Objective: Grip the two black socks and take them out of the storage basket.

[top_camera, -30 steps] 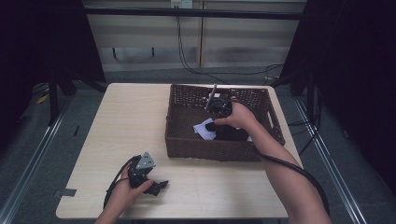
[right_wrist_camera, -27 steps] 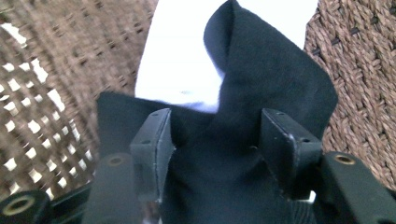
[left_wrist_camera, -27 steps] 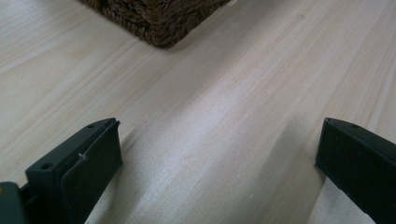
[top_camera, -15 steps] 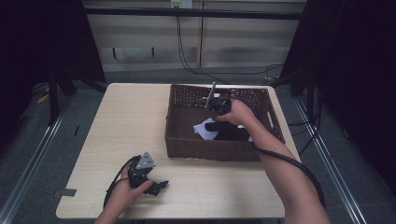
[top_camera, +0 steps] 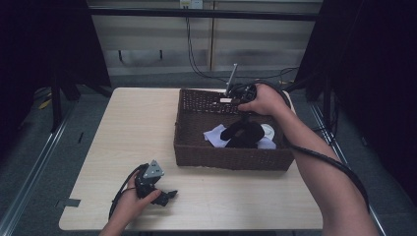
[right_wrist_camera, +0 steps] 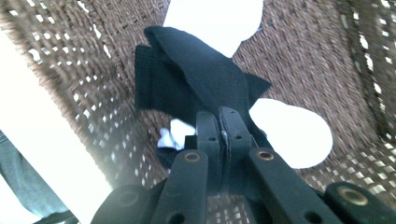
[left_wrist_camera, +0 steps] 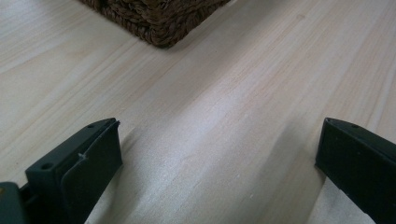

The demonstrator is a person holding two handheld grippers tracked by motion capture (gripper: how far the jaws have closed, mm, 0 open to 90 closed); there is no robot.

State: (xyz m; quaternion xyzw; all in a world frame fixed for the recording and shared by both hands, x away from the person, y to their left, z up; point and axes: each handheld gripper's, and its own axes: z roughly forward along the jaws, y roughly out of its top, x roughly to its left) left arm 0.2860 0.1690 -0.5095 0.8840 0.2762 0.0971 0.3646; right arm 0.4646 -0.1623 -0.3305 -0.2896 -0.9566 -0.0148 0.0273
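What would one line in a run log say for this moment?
right gripper: shut on black cloth, lifting it from wicker basket | left gripper: open, resting on table

Basket (top_camera: 196, 147) sits on the table's (top_camera: 123, 132) right half. In it, my right gripper (right_wrist_camera: 223, 119) pinches a cloth (right_wrist_camera: 196, 79) hanging above the pale pieces (top_camera: 215, 133) on the basket floor. My left gripper (top_camera: 164, 195) rests on the table, front-left of the basket.
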